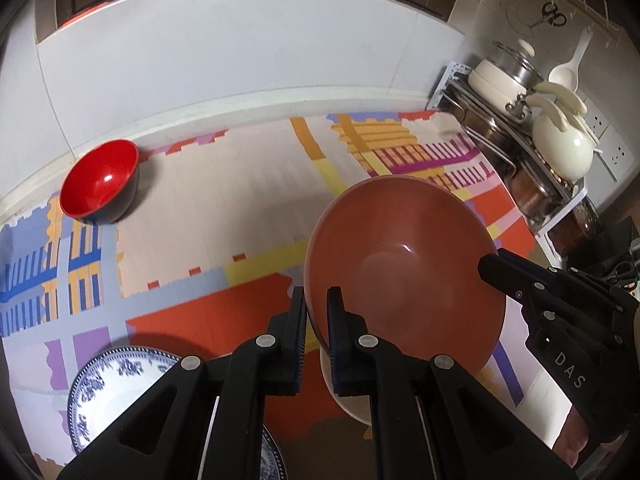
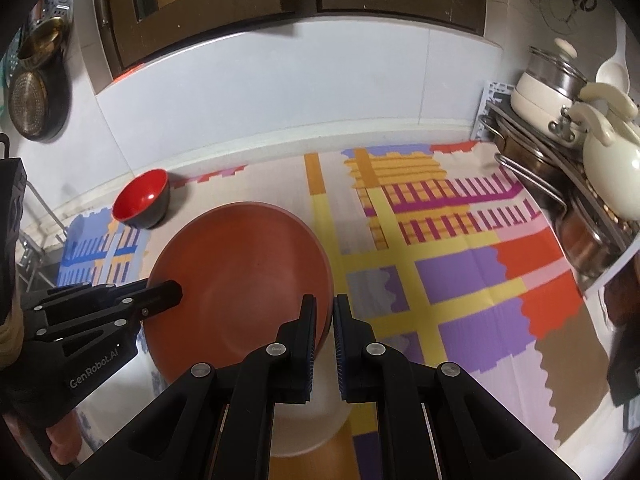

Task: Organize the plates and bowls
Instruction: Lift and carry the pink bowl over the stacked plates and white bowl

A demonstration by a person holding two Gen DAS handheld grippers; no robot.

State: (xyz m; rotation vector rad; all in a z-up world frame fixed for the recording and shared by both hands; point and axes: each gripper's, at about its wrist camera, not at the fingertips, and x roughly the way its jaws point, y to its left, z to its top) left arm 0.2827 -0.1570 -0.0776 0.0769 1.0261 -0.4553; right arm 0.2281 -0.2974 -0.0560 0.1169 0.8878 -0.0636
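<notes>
1. Left gripper (image 1: 316, 320): its 2 fingers are clamped on the near rim of the terracotta bowl (image 1: 404, 272), 1 pad inside the rim and 1 outside.
2. Right gripper (image 2: 325, 326): its 2 fingers pinch the opposite rim of that bowl in the same way, so the dish hangs between both tools. Each tool shows at the edge of the other's view.
3. Terracotta bowl: wide, shallow and empty, tilted slightly and held above the patterned mat (image 1: 224, 216). A pale underside or foot shows just below the fingers; whether it belongs to this bowl or to another dish I cannot tell.
4. Blue-and-white plate (image 1: 116, 392): lies flat on the mat below and to the left of the left fingers, partly hidden by the tool.
5. Red bowl (image 1: 102, 180): stands alone on the mat, well beyond the left fingers near the wall, upright and untouched.
6. Pot rack (image 1: 520, 152): far to the right of both grippers, loaded with pots and a cream kettle.
7. Progress, as a judgement: early to middle. 1 bowl is in carriage with no resting place visible; the red bowl and the plate remain ungrouped.
</notes>
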